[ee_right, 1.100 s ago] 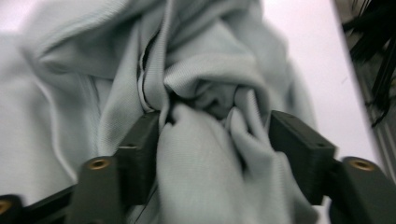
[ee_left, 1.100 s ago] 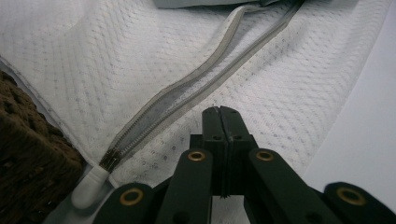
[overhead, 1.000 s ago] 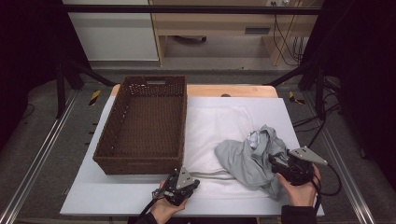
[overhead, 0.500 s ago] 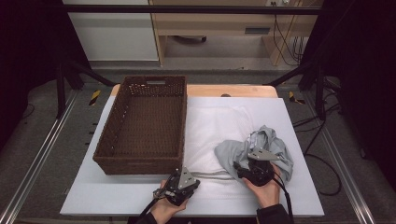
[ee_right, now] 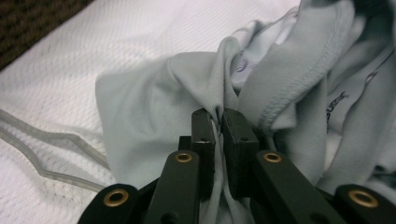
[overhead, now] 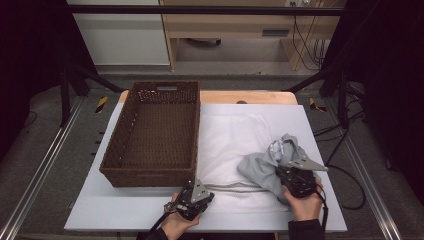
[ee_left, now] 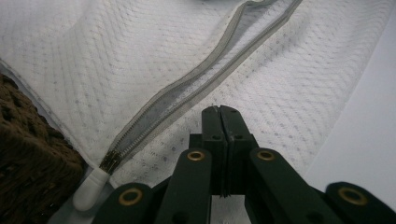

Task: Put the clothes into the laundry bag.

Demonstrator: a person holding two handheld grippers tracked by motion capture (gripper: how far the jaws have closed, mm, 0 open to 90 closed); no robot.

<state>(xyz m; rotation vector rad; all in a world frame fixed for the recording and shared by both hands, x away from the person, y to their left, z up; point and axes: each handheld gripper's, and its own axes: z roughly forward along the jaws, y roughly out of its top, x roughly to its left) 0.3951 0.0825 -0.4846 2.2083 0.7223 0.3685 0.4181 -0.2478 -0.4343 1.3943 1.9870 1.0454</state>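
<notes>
A pale grey garment (overhead: 262, 167) with darker grey stitching lies on a white, diamond-textured mesh bag (overhead: 235, 135) with a grey zip (ee_left: 187, 93). The woven basket (overhead: 155, 135) is dark brown; the table (overhead: 125, 220) is white.

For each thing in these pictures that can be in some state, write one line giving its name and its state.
Wicker basket: upright, nothing inside.
White mesh laundry bag: lying flat.
Zipper: partly open.
Grey garment: crumpled on the bag.
Left gripper: shut, fingers together over the mesh.
Right gripper: just closed, pinching a fold of the grey garment.
</notes>
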